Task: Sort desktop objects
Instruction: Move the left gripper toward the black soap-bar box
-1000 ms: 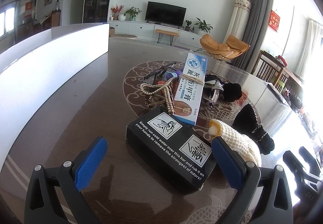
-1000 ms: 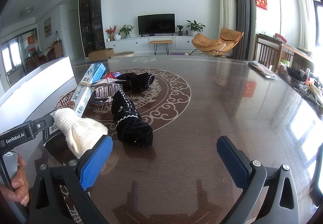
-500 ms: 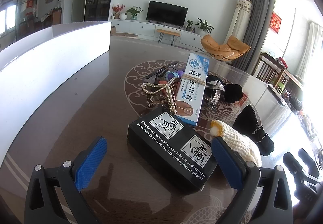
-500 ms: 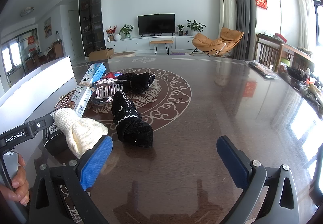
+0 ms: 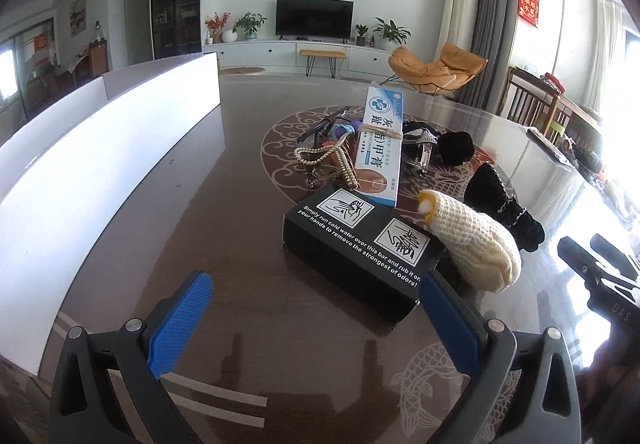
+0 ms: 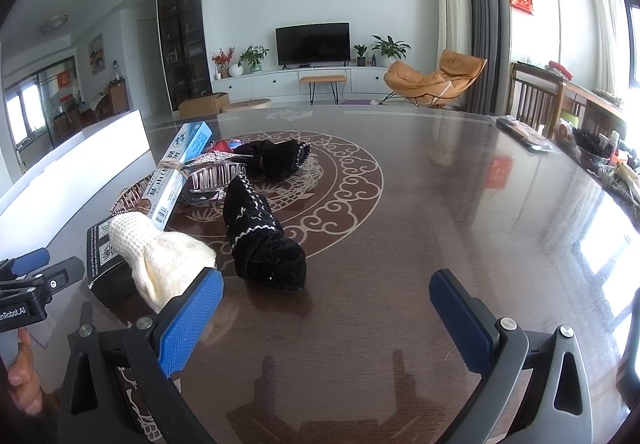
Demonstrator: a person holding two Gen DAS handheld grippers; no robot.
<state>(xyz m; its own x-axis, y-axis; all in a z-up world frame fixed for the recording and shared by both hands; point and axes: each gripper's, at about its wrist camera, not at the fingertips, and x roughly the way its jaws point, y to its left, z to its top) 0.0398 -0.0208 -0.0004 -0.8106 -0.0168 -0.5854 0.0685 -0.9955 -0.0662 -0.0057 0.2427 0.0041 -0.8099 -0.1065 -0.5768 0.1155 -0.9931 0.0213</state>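
Note:
A black box (image 5: 356,246) with white print lies on the dark table, just ahead of my open left gripper (image 5: 316,318). A cream knitted sock (image 5: 468,242) rests on its right end. Behind it leans a white-and-blue ointment box (image 5: 380,140), with a pearl hair claw (image 5: 332,164) to its left and a clear claw clip (image 5: 420,142) to its right. Two black velvet pieces (image 5: 500,212) lie further right. My right gripper (image 6: 326,314) is open and empty, with the cream sock (image 6: 160,256) by its left finger and a black velvet piece (image 6: 260,240) ahead.
A long white box (image 5: 100,148) runs along the table's left side. The table's right edge (image 6: 600,180) holds clutter near a wooden chair (image 6: 536,96). A hand (image 6: 20,376) holds the left gripper's handle at the lower left of the right wrist view.
The left gripper has tilted and shifted slightly, so the black box and pile sit a little more to the right in its view. The right gripper has not moved.

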